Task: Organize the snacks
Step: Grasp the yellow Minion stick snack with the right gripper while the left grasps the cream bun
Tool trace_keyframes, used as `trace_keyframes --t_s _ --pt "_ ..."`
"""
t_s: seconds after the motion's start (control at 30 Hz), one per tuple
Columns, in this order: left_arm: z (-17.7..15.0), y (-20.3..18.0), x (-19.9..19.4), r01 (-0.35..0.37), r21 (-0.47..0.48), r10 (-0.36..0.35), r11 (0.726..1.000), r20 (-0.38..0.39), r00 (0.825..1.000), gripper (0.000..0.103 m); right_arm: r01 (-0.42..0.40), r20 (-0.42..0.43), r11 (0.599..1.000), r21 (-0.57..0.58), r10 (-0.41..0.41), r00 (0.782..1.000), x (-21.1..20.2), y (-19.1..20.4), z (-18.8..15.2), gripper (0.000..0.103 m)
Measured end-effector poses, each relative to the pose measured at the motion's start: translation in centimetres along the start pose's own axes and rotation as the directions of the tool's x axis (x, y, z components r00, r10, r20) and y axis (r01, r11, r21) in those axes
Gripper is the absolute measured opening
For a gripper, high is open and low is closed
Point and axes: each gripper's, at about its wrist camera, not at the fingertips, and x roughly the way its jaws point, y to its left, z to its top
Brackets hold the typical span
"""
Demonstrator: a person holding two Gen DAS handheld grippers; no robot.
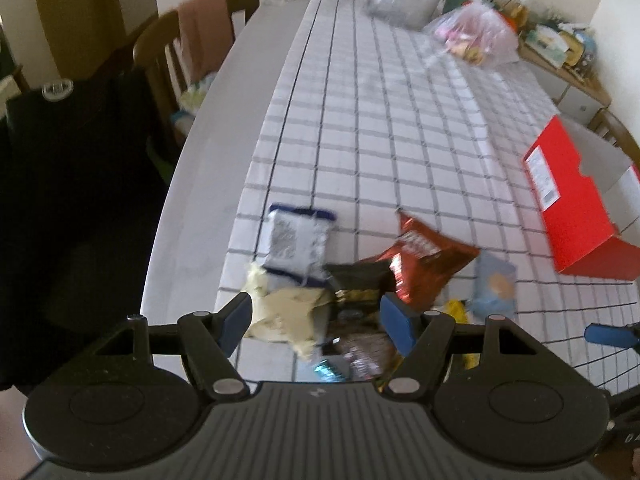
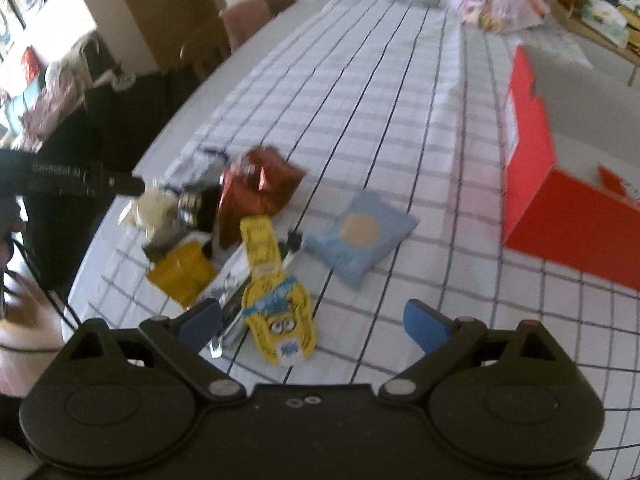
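1. On the bench's near left corner, the left wrist view shows the snack pile heaped loosely, probably awaiting sorting; the left gripper hangs over it, jaws half spread, empty.
2. Right wrist view: the right gripper has wide, empty jaws over the yellow packet. Bare cloth leads to the red box at the right edge, seemingly open-topped.
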Motion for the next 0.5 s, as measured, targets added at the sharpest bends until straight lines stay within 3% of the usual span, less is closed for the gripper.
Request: trace_keyframes --t_s 0.2,0.5 --pt "0.5 1.9 2.9 -0.004 -0.02 0.002 1.0 -0.061 0.998 0.07 -0.001 -0.078 0.999 -0.043 -0.002 0.997 2.8 1.1 -0.5 0.094" --pt "1.1 2.2 6.4 0.004 0.037 0.002 0.999 -0.155 0.988 0.07 -0.001 -0.141 0.995 -0.098 -0.013 0.99 5.6 2.0 -0.7 0.083"
